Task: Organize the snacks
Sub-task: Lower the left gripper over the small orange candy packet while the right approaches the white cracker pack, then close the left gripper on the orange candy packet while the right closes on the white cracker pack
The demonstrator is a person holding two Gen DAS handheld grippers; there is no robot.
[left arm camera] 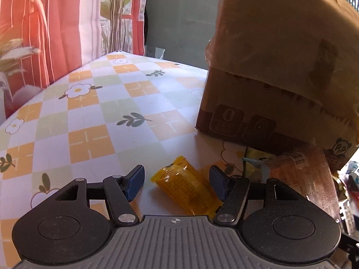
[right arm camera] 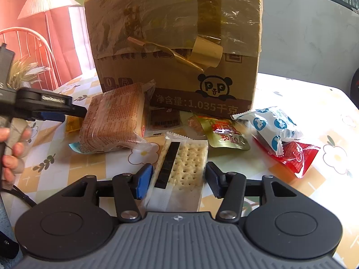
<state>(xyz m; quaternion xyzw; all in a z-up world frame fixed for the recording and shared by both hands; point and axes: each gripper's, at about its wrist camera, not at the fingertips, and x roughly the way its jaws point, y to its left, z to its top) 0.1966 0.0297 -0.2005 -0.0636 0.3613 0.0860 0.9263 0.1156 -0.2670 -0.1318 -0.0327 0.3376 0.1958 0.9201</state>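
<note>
A small yellow snack packet (left arm camera: 184,188) lies on the checked tablecloth (left arm camera: 89,116) between the fingers of my left gripper (left arm camera: 177,177). That gripper is open, with a clear gap on the packet's left side. In the right wrist view my right gripper (right arm camera: 178,174) has both pads against the long edges of a clear-wrapped cracker packet (right arm camera: 186,163) that lies flat on the table. The left gripper (right arm camera: 74,112) also shows there at the far left, held by a hand (right arm camera: 13,148), its tip beside a large brown wafer pack (right arm camera: 112,121). A taped cardboard box (right arm camera: 175,44) stands behind the snacks.
More packets lie in front of the box: a dark one (right arm camera: 165,118), a gold and red one (right arm camera: 226,134), a white and blue one (right arm camera: 273,123) on a red one (right arm camera: 296,157). The box (left arm camera: 269,78) rises close on the left gripper's right. A curtain hangs behind.
</note>
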